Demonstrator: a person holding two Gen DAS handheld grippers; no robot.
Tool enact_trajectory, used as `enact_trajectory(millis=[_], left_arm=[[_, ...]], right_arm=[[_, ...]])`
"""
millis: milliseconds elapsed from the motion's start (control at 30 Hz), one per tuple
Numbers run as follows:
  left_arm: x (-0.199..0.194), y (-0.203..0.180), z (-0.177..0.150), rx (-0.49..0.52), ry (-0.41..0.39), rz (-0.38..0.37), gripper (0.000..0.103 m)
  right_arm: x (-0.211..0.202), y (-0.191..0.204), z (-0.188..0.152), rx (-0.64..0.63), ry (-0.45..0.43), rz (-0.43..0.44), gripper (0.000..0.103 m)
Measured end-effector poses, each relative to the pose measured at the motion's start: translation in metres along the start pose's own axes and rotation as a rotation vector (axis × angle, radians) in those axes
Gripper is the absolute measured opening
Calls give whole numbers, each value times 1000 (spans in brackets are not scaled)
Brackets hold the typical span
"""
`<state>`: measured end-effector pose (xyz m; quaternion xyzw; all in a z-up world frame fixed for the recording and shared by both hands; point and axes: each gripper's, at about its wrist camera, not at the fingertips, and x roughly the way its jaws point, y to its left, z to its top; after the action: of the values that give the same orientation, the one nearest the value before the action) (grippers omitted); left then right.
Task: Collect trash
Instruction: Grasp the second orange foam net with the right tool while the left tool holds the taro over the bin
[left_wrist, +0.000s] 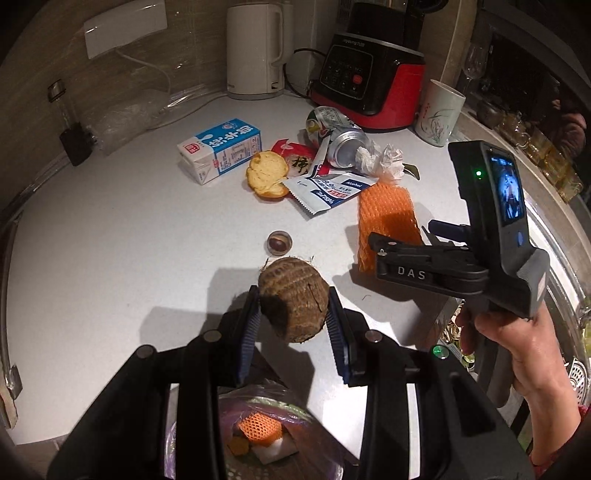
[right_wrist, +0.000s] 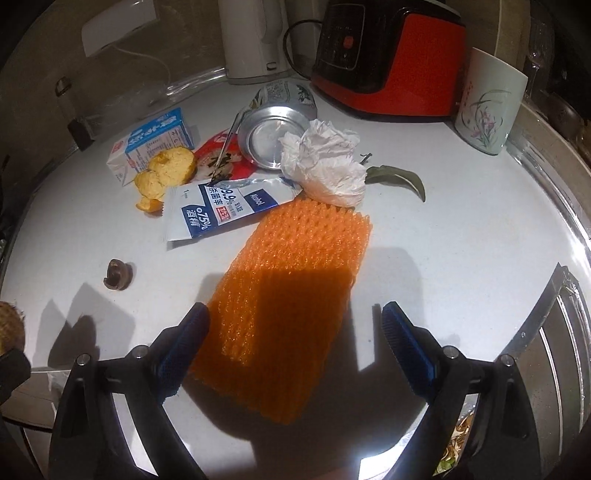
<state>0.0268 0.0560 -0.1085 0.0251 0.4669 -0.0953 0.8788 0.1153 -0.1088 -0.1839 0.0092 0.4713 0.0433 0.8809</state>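
My left gripper is shut on a brown, rough taro root, held above the white counter. My right gripper stands open, a finger on either side of the near end of an orange foam net that lies flat; the pads are apart from it. The left wrist view shows this gripper from the side, held by a hand. Further back lie a milk carton, yellow peel, a wipe packet, a crushed can, crumpled tissue and a chestnut.
A bin with a purple bag sits below the counter edge, with foam net and scraps inside. A white kettle, a red blender and a flowered mug stand at the back. A metal sink lies on the right.
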Motion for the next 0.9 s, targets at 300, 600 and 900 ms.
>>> enact_trajectory(millis=[300, 600, 900], left_arm=[[-17, 25, -14, -47, 1, 16, 35], [-36, 39, -23, -53, -29, 17, 35], [-54, 47, -34, -47, -52, -3, 35]], right_arm=[[-3, 13, 3, 21, -15, 97, 35], [-31, 33, -7, -84, -47, 60, 10], [-91, 62, -35, -173, -125, -5, 10]])
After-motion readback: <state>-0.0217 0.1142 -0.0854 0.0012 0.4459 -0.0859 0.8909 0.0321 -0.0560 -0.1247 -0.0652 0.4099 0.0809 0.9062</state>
